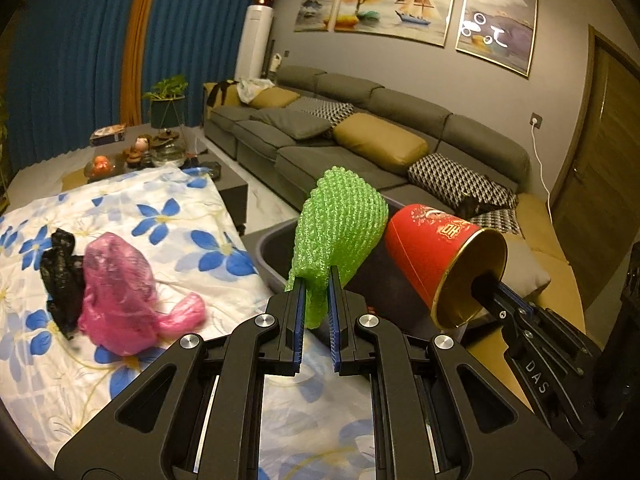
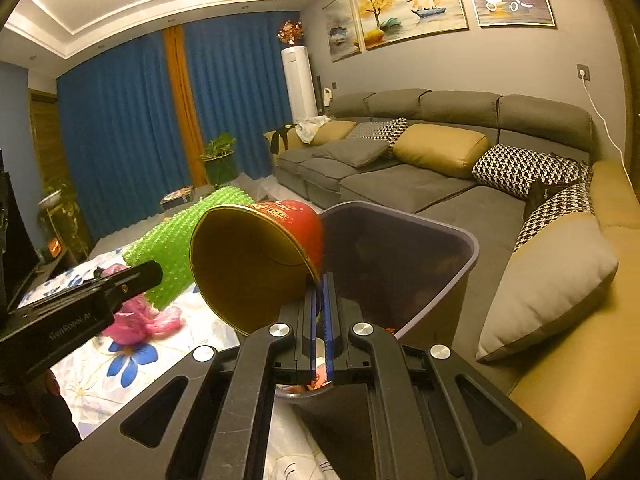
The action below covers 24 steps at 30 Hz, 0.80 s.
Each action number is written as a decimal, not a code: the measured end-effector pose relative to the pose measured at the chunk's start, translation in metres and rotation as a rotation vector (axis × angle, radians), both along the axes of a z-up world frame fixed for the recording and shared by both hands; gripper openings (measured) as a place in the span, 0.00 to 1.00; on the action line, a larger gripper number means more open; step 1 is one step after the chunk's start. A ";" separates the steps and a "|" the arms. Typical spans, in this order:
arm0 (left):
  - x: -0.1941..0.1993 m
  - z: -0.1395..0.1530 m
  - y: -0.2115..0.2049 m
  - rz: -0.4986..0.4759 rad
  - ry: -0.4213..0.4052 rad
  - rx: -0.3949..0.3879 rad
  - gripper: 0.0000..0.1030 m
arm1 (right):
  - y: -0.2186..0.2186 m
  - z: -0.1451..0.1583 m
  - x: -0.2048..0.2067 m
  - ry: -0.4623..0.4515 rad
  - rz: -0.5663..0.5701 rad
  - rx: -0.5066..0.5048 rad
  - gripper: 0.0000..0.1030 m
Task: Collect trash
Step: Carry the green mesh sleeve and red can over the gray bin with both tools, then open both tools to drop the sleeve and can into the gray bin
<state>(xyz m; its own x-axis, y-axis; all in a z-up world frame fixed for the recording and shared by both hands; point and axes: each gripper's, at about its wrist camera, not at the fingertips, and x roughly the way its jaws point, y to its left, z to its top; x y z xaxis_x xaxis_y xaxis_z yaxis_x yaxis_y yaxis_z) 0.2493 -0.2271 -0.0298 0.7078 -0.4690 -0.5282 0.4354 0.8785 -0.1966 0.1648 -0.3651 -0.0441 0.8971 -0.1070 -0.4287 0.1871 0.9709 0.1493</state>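
My left gripper (image 1: 316, 280) is shut on a green foam net sleeve (image 1: 340, 224), which sticks up above the near rim of the grey trash bin (image 1: 264, 252). The right gripper (image 2: 319, 280) pinches the gold rim of a red paper cup (image 2: 256, 264); the cup lies tilted on its side over the bin (image 2: 456, 256). In the left wrist view the cup (image 1: 436, 256) hangs right of the sleeve. In the right wrist view the green sleeve (image 2: 188, 240) and the left gripper's body sit to the left. A pink plastic bag (image 1: 116, 292) and a black bag (image 1: 60, 276) lie on the flowered cloth (image 1: 168, 216).
A long grey sofa (image 1: 360, 148) with tan and patterned cushions runs behind the bin. Beyond the cloth, a dark low table (image 1: 132, 152) holds fruit, a figurine and a glass bowl. Blue curtains (image 1: 72, 60) and a white standing unit (image 1: 254, 40) stand at the back.
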 end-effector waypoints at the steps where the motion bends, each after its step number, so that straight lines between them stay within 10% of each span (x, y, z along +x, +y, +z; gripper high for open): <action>1: 0.002 -0.001 -0.002 -0.003 0.002 0.003 0.09 | -0.001 -0.001 0.001 0.002 -0.001 0.001 0.04; 24: 0.020 -0.022 -0.035 -0.070 0.078 0.028 0.10 | -0.021 -0.024 0.021 0.093 -0.046 0.019 0.04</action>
<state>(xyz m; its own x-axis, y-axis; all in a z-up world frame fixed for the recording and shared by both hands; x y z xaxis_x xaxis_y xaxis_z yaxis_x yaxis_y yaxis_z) 0.2695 -0.2623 -0.0515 0.6301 -0.5003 -0.5938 0.4804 0.8520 -0.2081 0.1861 -0.3865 -0.0683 0.8474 -0.1385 -0.5125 0.2456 0.9581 0.1472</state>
